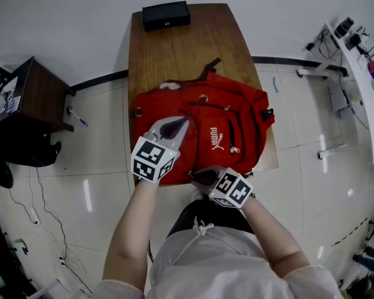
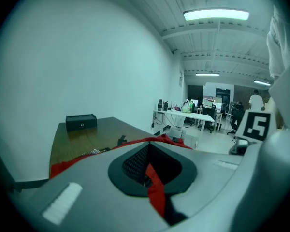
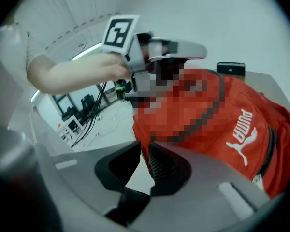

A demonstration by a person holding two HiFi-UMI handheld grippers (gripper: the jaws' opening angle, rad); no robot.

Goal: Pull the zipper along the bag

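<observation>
A red backpack (image 1: 230,114) with a white logo lies flat on the wooden table (image 1: 174,48), near its front edge. My left gripper (image 1: 174,127) sits over the bag's left half. In the left gripper view it (image 2: 147,175) is shut on a fold of red bag fabric (image 2: 155,195). My right gripper (image 1: 202,178) is at the bag's near edge. In the right gripper view (image 3: 146,151) its jaws stand a narrow gap apart, floor showing through, the bag's (image 3: 217,124) edge just beside the right pad. A black pocket zipper (image 1: 229,132) runs down the front.
A black box (image 1: 166,14) stands at the table's far end, also seen past the bag (image 2: 81,122). A dark cabinet (image 1: 37,92) stands on the floor to the left, and a white desk (image 1: 361,73) at the right. My own legs are close to the table's front edge.
</observation>
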